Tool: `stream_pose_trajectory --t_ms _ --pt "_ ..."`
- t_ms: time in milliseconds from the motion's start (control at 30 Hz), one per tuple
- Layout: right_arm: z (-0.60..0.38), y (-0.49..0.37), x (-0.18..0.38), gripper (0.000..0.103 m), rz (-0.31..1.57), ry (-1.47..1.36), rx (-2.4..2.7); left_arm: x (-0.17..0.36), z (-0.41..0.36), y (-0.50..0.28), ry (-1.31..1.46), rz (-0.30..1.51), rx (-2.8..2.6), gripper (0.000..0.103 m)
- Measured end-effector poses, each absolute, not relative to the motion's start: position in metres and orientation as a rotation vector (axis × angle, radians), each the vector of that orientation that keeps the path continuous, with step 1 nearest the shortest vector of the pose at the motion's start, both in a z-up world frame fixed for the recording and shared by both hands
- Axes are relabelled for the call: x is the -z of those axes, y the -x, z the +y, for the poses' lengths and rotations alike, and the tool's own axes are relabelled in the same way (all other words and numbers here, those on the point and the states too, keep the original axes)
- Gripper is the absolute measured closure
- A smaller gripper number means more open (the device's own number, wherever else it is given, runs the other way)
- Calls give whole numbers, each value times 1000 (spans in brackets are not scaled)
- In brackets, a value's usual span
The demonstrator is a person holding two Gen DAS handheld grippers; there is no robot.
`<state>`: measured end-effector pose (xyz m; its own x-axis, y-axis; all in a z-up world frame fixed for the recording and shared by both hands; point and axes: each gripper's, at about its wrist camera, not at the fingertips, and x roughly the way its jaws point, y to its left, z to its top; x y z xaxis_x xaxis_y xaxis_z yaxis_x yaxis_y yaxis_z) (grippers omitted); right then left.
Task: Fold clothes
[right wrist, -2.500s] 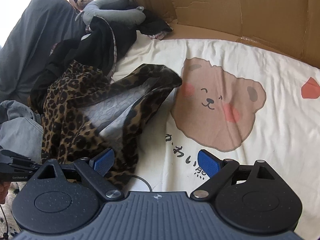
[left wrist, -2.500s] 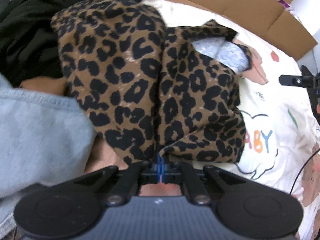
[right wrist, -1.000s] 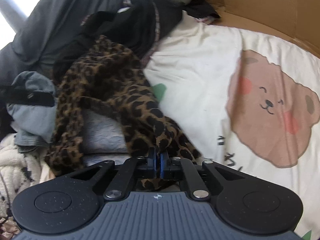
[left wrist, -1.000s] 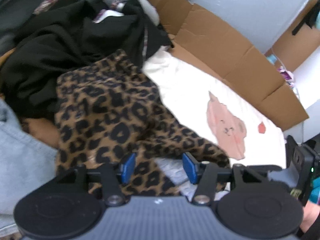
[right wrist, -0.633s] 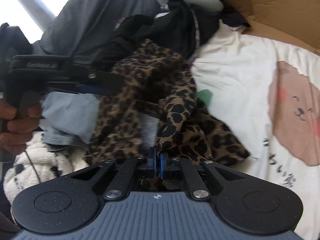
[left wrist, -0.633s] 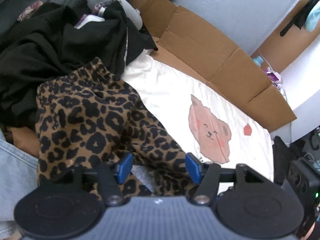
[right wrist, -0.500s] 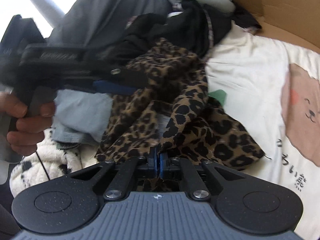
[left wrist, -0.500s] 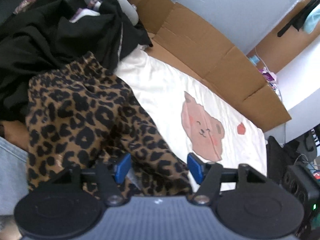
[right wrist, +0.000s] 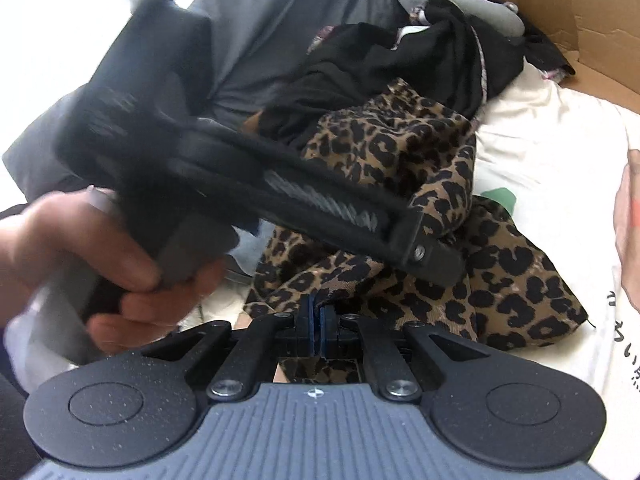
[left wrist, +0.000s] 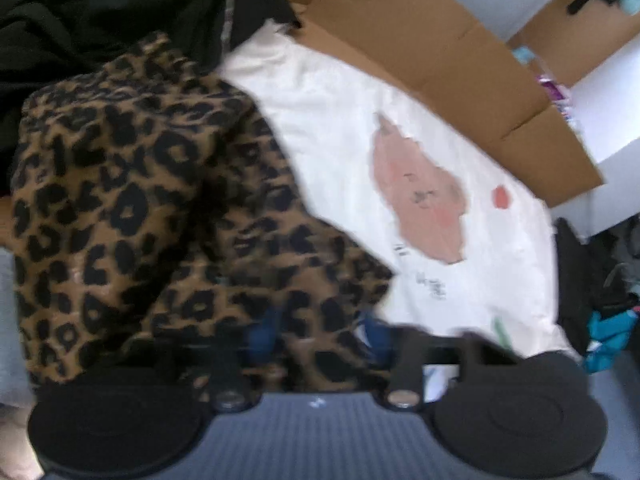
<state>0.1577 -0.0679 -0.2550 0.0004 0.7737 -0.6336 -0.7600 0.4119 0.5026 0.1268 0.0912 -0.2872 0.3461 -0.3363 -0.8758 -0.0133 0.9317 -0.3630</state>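
Leopard-print garment (left wrist: pixel 132 208) lies bunched on the white bear-print sheet (left wrist: pixel 340 92), long axis running from the black clothes pile (left wrist: pixel 80 12) toward the grippers. Left gripper (left wrist: pixel 316 336), blurred, angled steeply down, jaws just closing with the fabric between them; its hand (right wrist: pixel 76 256) clutches the handle. Right gripper (right wrist: pixel 316 326) clenched on a garment fold.

- Right gripper (right wrist: pixel 320 330) points forward and downward, its blue fingers (right wrist: pixel 306 330) pressed together with a fold of the leopard-print garment (right wrist: pixel 400 184) pinched between them.
- Left gripper (left wrist: pixel 318 334) tilts steeply down; its jaws have just been closing, and the blurred blue fingers (left wrist: pixel 262 338) sit either side of the leopard cloth.
- The person's left hand (right wrist: pixel 100 256) wraps the left gripper's handle, fingers curled tight, crossing in front of the right gripper's camera.
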Motion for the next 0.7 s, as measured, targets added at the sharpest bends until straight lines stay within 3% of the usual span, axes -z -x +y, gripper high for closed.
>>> stream_pose_trajectory --t_ms 400,533,700 --pt "-98 -193 265 87 1025 -92 -1094 287 140 -119 317 1156 19 97" --pt "-124 -215 278 61 1014 -117 -962 285 159 -115 301 1129 -43 97" --pt "-140 -247 304 60 1022 -137 -830 288 170 -111 302 1127 -82 97"
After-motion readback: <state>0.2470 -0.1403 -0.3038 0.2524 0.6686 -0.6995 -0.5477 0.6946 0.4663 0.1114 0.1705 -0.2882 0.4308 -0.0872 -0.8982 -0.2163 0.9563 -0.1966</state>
